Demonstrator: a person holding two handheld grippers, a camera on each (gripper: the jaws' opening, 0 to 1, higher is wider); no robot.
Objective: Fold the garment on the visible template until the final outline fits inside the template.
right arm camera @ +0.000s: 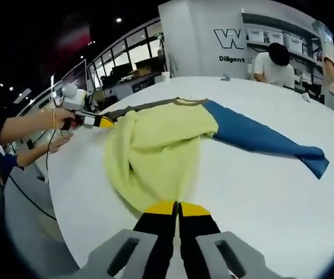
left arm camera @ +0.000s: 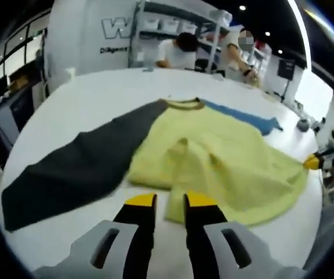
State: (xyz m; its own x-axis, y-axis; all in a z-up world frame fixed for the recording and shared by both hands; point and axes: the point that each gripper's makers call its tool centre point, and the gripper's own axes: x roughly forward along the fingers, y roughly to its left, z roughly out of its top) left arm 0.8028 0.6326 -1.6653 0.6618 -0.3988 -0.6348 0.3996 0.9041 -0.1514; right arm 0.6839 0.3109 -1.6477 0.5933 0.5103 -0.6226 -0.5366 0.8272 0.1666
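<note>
The yellow garment [left arm camera: 225,168] lies rumpled mid-tabletop [left arm camera: 97,93], dark sleeve toward nine o'clock. The left gripper [left arm camera: 170,203] hovers with jaws slightly parted, empty; the right gripper [right arm camera: 177,208] pinches the hem, jaws closed. Best to lift evenly and lay the fold flat.

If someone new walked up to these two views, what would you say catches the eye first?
First, the garment on the white round table: a pale yellow body, rumpled and partly folded over, with one dark grey sleeve and one blue sleeve spread out to opposite sides. Next, the yellow-tipped grippers: the right gripper is shut at the yellow hem, and the left gripper is slightly open at the garment's near edge.
</note>
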